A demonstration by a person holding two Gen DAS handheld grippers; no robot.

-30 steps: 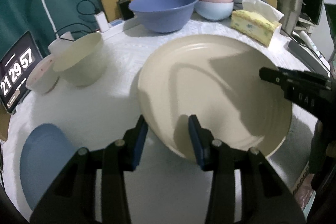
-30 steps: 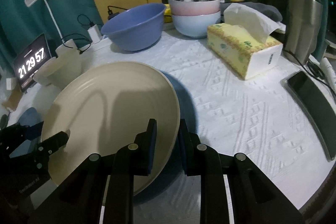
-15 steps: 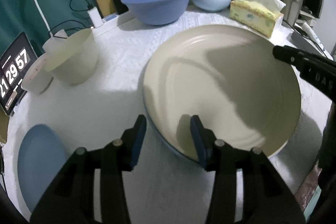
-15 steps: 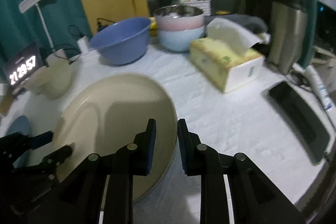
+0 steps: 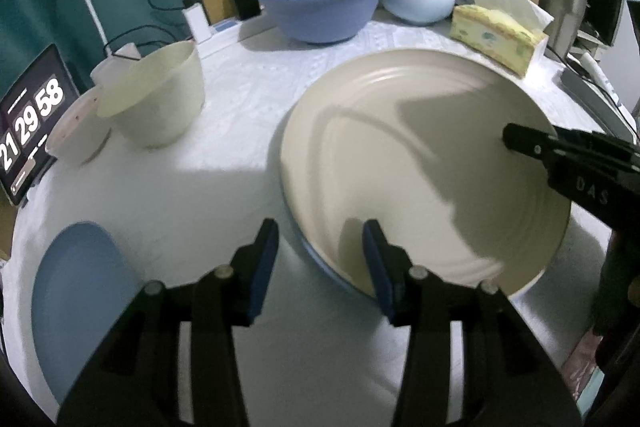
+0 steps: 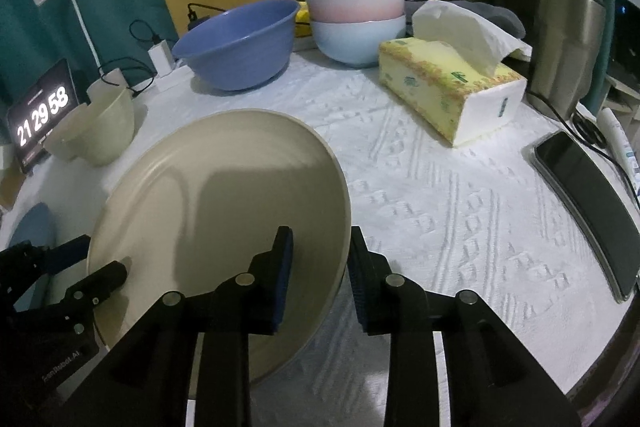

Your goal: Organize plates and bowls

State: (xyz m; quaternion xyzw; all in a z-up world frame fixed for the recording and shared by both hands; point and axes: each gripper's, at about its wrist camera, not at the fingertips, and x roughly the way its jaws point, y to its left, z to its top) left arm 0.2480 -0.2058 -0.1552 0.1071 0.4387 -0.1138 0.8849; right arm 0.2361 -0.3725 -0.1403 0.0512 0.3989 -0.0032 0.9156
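Fingers of both grippers straddle the cream plate (image 6: 224,195) rim, pads apart.
Right gripper (image 6: 320,267) has just been opening, rim between; left gripper (image 5: 320,259) loose too. Plate near counter (image 6: 440,207) centre, beside green bowl (image 5: 156,95).

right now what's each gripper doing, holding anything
left gripper: open, plate rim between its jaws, not gripped
right gripper: open, jaws just widened, plate rim between them, released
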